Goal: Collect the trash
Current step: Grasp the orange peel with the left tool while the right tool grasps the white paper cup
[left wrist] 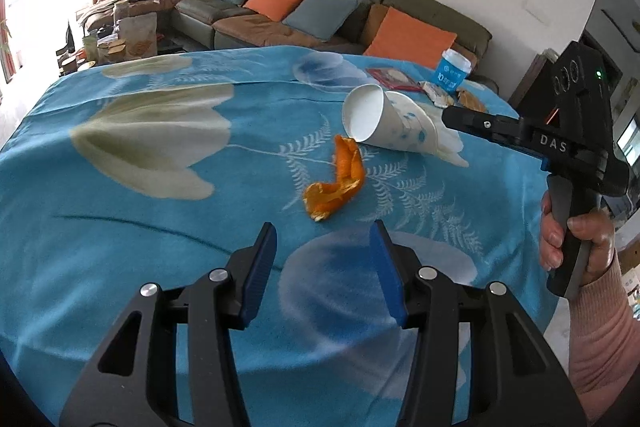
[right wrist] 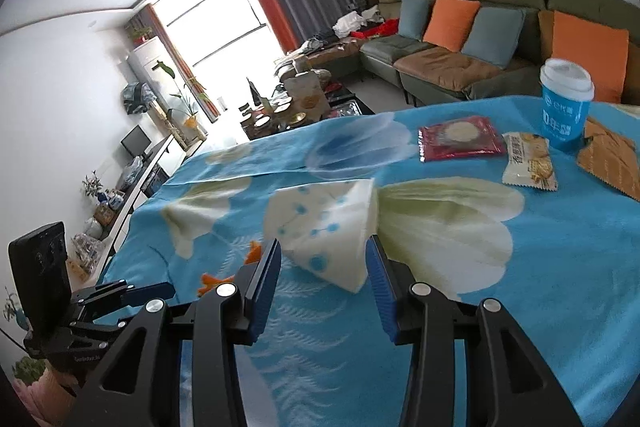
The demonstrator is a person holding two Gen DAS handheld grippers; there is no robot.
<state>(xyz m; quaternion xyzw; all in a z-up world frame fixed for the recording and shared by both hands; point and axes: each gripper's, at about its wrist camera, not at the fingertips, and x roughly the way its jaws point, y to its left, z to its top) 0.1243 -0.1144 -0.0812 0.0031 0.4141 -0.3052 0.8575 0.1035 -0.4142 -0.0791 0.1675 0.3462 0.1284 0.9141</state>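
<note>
A person working two hand-held grippers leans over a table draped in a blue floral cloth (left wrist: 132,227), where the rubbish to be collected lies scattered. The left gripper (left wrist: 323,243) hovers with its blue-padded jaws about half apart and nothing between them; straight ahead of its tips, near but not touching, lies a curl of orange peel (left wrist: 335,183), its long axis running roughly away from the jaws toward a tipped-over paper cup (left wrist: 386,121). The cup lies on its side just beyond the peel, its open mouth facing the left gripper and its crushed base pointing toward the right gripper (right wrist: 325,247), seen side-on from the left wrist with a hand (left wrist: 576,247) on its grip. From the right wrist, the cup's flattened base sits just ahead of those jaws, which are also about half apart and empty, the cup's long axis leading away from them and to the left. On this showing the left hand is the nearer to the peel, the right to the cup. Toward the table's far edge sit a red snack wrapper (right wrist: 460,139), a biscuit packet (right wrist: 528,163), a brown wrapper (right wrist: 612,159) and an upright blue lidded cup (right wrist: 564,103), well apart from both grippers.
</note>
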